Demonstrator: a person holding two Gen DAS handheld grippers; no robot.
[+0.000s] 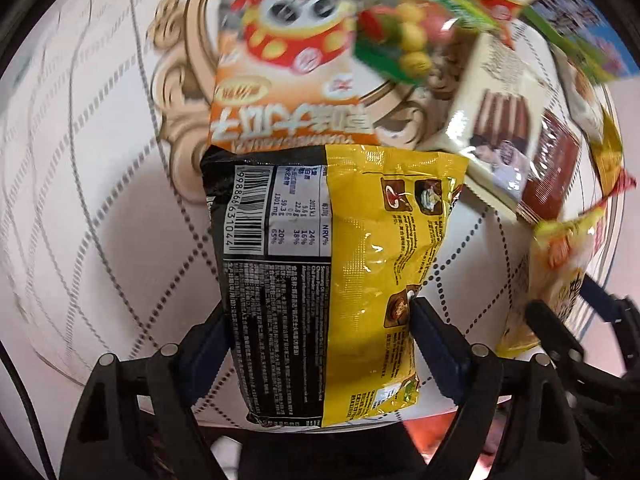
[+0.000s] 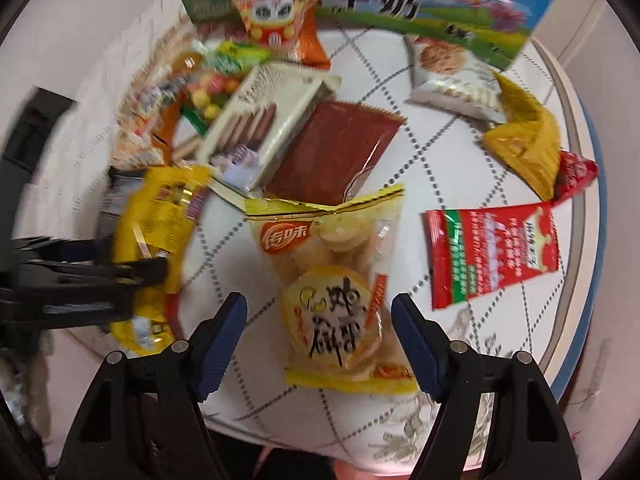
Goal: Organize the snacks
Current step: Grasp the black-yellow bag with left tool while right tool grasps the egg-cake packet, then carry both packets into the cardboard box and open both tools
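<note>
the left tongs [image 1: 320,332] clench a crinkly yellow-and-black foil packet [image 1: 332,264] lying on the round quilted surface [image 1: 120,240]. the right tongs [image 2: 320,320] stand released astride a glossy biscuit bag [image 2: 336,292] (pads not touching), flat on that surface.

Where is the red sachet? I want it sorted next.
In the right wrist view, the red sachet lies flat on the table's right side, right of the yellow cracker bag.

- Yellow-and-black packet [image 1: 336,276]: barcode digits "998866631044" beside a nutrition panel headed "NRV%".
- Yellow biscuit bag [image 2: 340,300]: orange oval logo reading "传味".
- Other packets: print too blurred to read.
</note>
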